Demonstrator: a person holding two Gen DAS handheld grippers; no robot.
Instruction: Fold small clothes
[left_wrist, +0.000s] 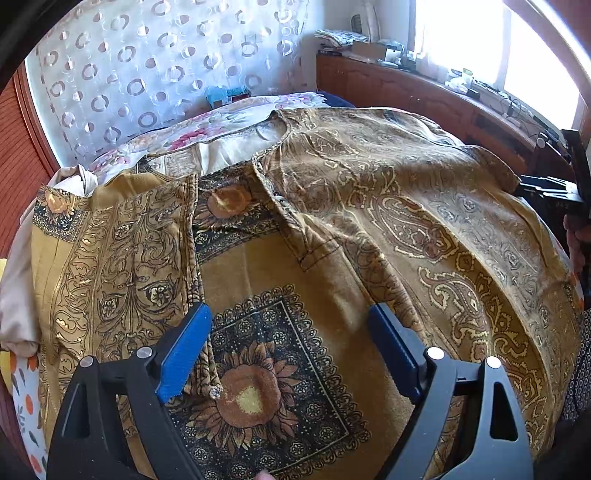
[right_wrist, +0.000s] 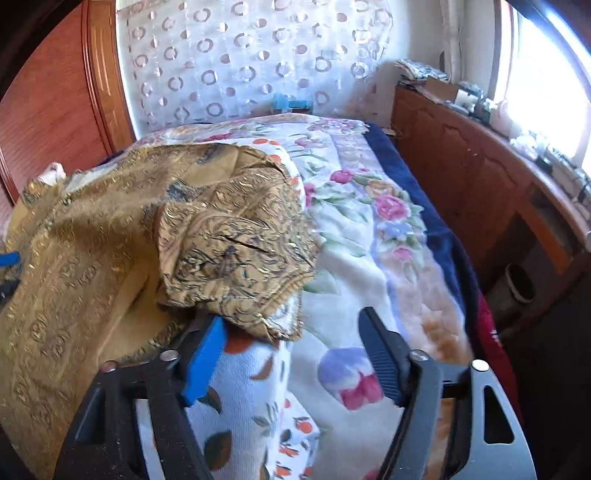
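Sunlit bedroom, with a white curtain (left_wrist: 147, 74) patterned in rings hanging behind a bed (right_wrist: 424, 221) spread with a floral blanket (right_wrist: 388, 229). On that bed lay the task's thing, a mustard-gold printed garment (left_wrist: 332, 229), opened out flat, neckline toward the curtain. Its paisley front lay to the right, a scroll-patterned panel to the left, and a dark square with a sunflower motif (left_wrist: 255, 398) sat near the lower edge. No brand, label or writing could be read on it.

The left tongs (left_wrist: 291, 347) hovered over that sunflower square, blue pads wide apart and grasping nothing. The right tongs (right_wrist: 291, 354) were also released, jaws apart over the bedding; the left pad sat just under the hem of the garment's short sleeve (right_wrist: 236, 258), which lay crumpled at the bed's edge, not pinched. Beneath it showed a white cloth with orange fruit print (right_wrist: 243, 406).

Farther out, a wooden cabinet (right_wrist: 461, 155) ran beside the bed under a bright window (left_wrist: 480, 37), its top cluttered with small items too blurred to name.
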